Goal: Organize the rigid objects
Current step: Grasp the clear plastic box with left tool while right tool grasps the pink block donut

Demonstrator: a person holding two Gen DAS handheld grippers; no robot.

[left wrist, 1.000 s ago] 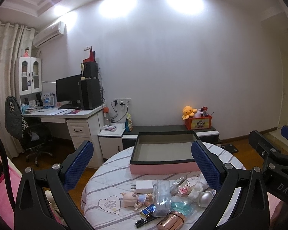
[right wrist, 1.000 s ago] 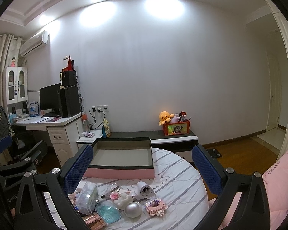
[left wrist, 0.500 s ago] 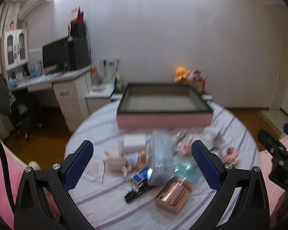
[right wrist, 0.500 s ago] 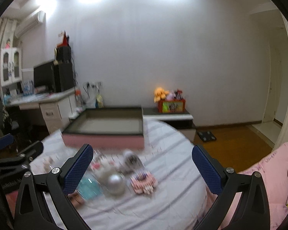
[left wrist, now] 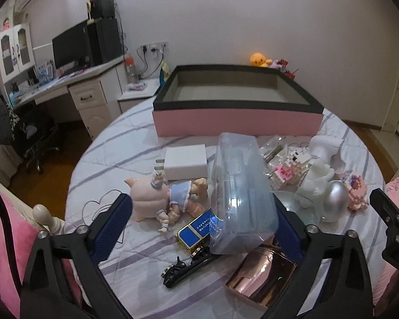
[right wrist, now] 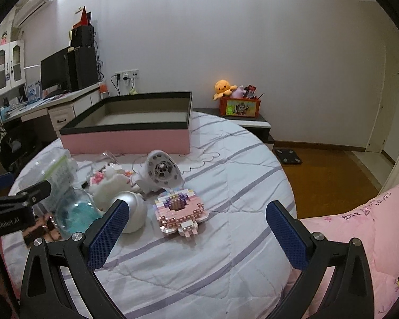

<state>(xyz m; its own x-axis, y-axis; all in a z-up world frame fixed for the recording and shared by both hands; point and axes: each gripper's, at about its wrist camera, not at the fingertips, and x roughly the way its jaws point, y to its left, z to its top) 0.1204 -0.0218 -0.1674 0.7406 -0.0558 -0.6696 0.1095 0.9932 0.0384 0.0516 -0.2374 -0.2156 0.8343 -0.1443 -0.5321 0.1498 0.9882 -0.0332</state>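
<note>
both tools gape empty, the left tool (left wrist: pixel 199 228) over the clear plastic case (left wrist: pixel 239 194) amid clutter on the bed (right wrist: pixel 226 239). first pick looks pending; next, close on the case, carry it to the pink box (left wrist: pixel 236 121).

A desk (right wrist: pixel 53 103) with a dark monitor (right wrist: pixel 54 73) stands left; an orange plush (right wrist: pixel 223 87), perhaps an octopus, tops a red box (right wrist: pixel 239 106).
</note>
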